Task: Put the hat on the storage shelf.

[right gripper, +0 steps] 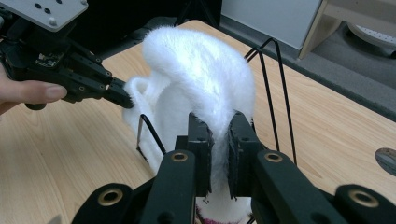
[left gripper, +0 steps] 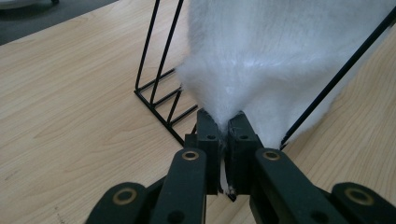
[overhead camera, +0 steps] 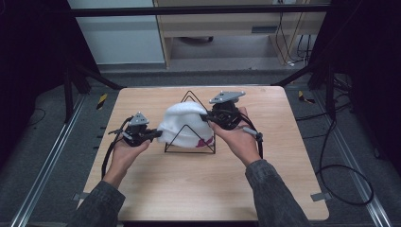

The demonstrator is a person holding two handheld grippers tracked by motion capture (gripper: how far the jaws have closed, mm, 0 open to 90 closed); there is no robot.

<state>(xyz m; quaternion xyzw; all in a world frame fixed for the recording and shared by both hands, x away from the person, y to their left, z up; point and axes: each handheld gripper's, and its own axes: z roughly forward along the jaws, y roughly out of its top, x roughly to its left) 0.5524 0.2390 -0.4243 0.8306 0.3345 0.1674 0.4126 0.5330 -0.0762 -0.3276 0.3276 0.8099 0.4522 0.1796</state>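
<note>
A fluffy white knit hat (overhead camera: 183, 124) with a small pink mark near its rim drapes over a black wire triangular stand (overhead camera: 189, 144) in the middle of the wooden table. My left gripper (overhead camera: 154, 135) pinches the hat's left edge, and its own view shows white fabric (left gripper: 261, 70) squeezed between the shut jaws of the left gripper (left gripper: 225, 122). My right gripper (overhead camera: 206, 117) grips the hat's right side. In the right gripper view a fold of the hat (right gripper: 205, 79) runs down between the pressed jaws of the right gripper (right gripper: 219, 125), with the left gripper (right gripper: 122, 98) across from it.
The wooden table (overhead camera: 198, 189) has bare surface in front of the stand and to both sides. Metal rails run along the floor left and right. A black cable (overhead camera: 347, 182) loops on the floor at the right. Shelving stands beyond the far edge.
</note>
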